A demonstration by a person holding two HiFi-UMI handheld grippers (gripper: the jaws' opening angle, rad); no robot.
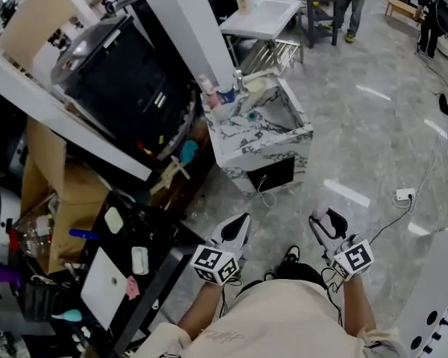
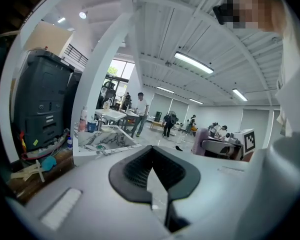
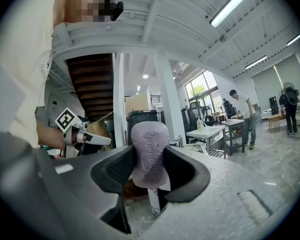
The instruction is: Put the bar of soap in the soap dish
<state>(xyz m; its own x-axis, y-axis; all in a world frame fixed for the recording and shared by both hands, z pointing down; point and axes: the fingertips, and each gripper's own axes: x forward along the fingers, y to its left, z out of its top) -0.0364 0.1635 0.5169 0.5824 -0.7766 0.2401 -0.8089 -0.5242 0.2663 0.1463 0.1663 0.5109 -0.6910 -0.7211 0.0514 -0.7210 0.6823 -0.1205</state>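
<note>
A pale purple bar of soap stands upright between the jaws of my right gripper, which is shut on it. In the head view the soap pokes out of the right gripper, held low over the floor. My left gripper is beside it, shut with nothing between its jaws. A marble-patterned sink cabinet stands ahead of both grippers, with bottles and a cream item on its back edge. I cannot pick out the soap dish for certain.
A big black bin and cardboard boxes stand left of the sink. A black table with small items is at lower left. A power strip and cable lie on the floor at right. A white table and people are far back.
</note>
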